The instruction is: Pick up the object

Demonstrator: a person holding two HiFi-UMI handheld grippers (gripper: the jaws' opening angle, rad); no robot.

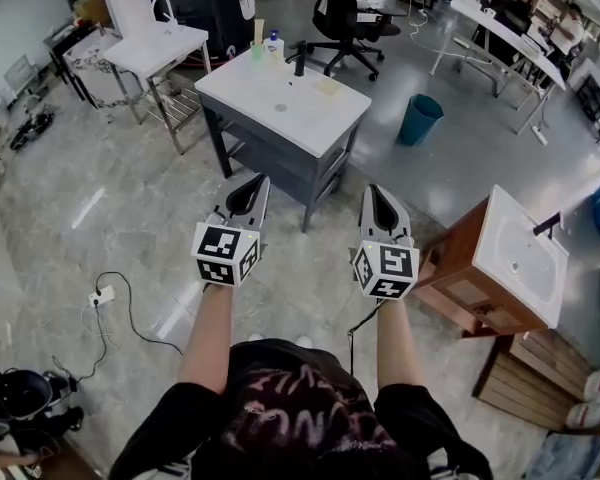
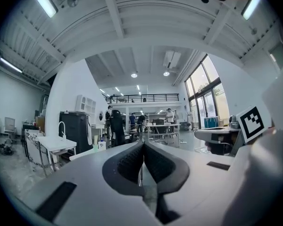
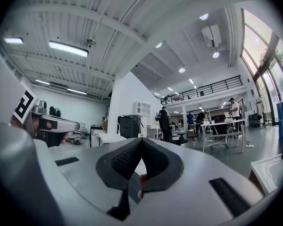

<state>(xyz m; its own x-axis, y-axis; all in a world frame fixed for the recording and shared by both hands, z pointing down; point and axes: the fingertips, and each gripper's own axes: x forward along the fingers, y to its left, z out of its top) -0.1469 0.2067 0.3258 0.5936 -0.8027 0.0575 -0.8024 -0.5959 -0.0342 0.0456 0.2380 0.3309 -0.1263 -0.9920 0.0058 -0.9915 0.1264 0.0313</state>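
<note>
The left gripper (image 1: 252, 190) and the right gripper (image 1: 380, 200) are both closed on nothing, so I would open one before bringing it to the washstand (image 1: 310, 118) well ahead.

I am looking at my left hand-held gripper (image 1: 263, 180) and right hand-held gripper (image 1: 373, 190), both showing pale grey shells, black pads and black-and-white square patterns. The bench (image 1: 310, 118) is showing a white top over a dark grey frame. A teal bin (image 1: 420, 119) is standing out against the grey marbled floor (image 1: 100, 208).
</note>
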